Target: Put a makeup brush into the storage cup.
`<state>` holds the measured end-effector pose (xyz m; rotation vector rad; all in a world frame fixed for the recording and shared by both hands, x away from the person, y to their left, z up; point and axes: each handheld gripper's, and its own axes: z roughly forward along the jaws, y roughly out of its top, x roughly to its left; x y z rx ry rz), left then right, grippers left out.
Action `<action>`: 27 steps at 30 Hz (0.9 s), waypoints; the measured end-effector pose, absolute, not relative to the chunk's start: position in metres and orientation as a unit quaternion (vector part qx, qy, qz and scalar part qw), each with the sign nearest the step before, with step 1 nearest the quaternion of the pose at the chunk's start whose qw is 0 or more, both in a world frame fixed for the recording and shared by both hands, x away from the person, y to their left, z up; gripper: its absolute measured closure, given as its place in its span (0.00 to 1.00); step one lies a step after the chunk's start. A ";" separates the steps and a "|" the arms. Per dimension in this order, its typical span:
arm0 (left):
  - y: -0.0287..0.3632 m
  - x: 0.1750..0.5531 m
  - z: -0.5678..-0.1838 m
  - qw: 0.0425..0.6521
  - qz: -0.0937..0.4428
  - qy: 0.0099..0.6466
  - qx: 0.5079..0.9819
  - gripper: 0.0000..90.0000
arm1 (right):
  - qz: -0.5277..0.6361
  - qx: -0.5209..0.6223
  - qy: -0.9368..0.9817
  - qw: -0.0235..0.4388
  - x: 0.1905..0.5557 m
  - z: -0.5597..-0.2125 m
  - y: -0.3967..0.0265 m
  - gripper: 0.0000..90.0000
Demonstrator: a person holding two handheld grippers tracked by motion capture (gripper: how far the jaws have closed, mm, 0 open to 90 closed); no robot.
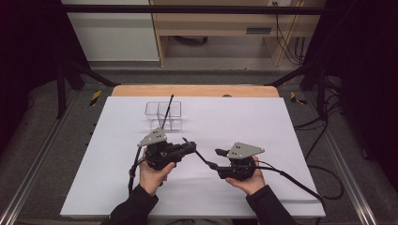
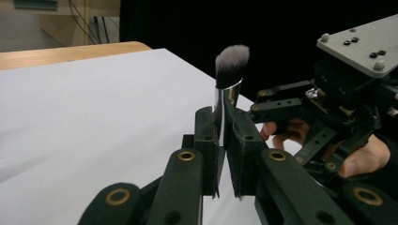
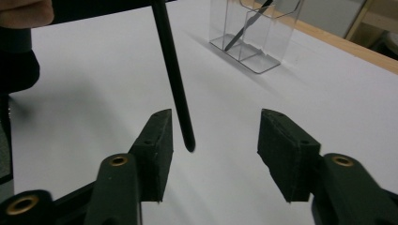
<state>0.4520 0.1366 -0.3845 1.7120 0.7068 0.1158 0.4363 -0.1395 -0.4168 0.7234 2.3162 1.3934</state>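
Makeup brush (image 2: 231, 70), black-handled with a silver ferrule and a grey-white tuft, held above the white table cover (image 1: 263, 126), pinched at the ferrule by the left gripper (image 2: 224, 126), jaws pressed tight on it. Handle end (image 3: 180, 110) hanging free between the spread jaws of the right gripper (image 3: 213, 136), touching neither pad. Farther off, near the table's far edge, a clear plastic organizer (image 1: 163, 115) with another dark stick leaning inside.

Lots of bare counter (image 1: 244, 117) to pass over — just the clear box (image 1: 163, 116) stands at the back.
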 end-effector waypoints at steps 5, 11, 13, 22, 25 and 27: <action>0.148 0.453 -0.380 0.600 0.060 0.313 0.733 0.92 | 0.487 0.272 0.807 0.192 0.437 -0.414 -0.144 0.36; 0.159 0.455 -0.377 0.598 0.071 0.325 0.729 0.92 | 0.487 0.302 0.795 0.198 0.438 -0.411 -0.155 0.29; 0.162 0.455 -0.376 0.596 0.077 0.328 0.729 0.92 | 0.488 0.311 0.791 0.198 0.438 -0.409 -0.159 0.27; 0.175 0.455 -0.369 0.588 0.093 0.339 0.728 0.92 | 0.495 0.345 0.771 0.205 0.441 -0.406 -0.180 0.21; 0.180 0.457 -0.367 0.586 0.100 0.346 0.726 0.92 | 0.498 0.353 0.764 0.210 0.441 -0.403 -0.189 0.18; 0.182 0.457 -0.367 0.585 0.100 0.350 0.725 0.92 | 0.502 0.356 0.760 0.211 0.442 -0.402 -0.194 0.17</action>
